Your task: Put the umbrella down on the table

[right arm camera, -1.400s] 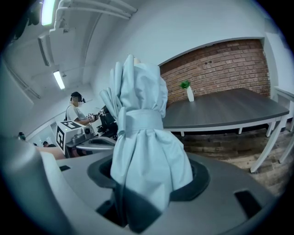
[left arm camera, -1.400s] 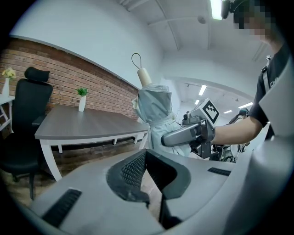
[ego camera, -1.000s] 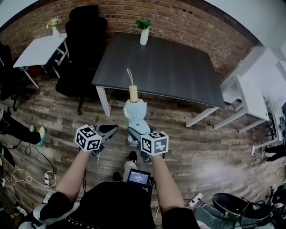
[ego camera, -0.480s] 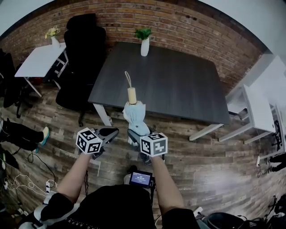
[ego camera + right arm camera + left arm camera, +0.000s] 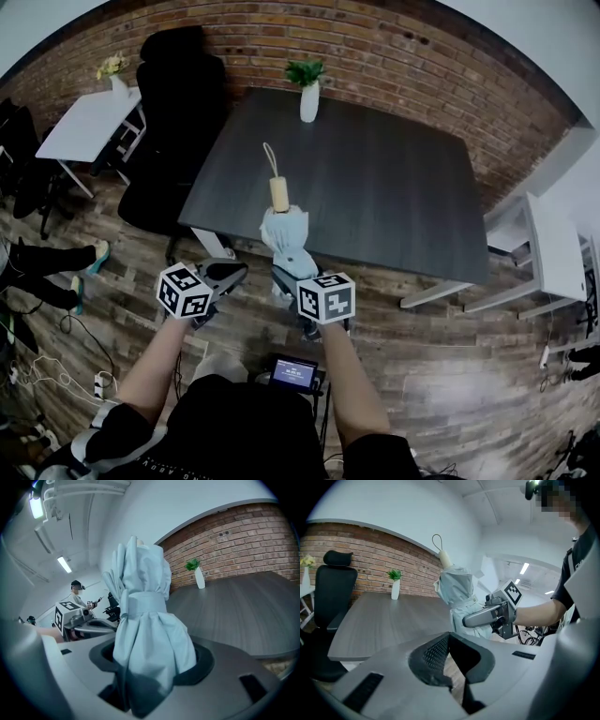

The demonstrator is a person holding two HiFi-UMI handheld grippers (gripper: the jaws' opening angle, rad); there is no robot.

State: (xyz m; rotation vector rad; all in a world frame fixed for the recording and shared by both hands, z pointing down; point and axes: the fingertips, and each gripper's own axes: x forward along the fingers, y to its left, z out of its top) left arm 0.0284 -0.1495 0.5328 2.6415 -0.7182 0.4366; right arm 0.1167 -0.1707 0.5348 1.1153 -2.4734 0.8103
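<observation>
Over the near edge of the dark table (image 5: 375, 178), my right gripper (image 5: 284, 281) clamps the folded umbrella (image 5: 286, 234) low, handle leaning far so I can lay it flat, while my left gripper (image 5: 225, 274) hangs empty, jaws narrowly apart.

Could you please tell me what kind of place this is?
Probably an office or meeting room. A large dark table stands against a brick wall, with a black office chair and a small white desk beside it.
</observation>
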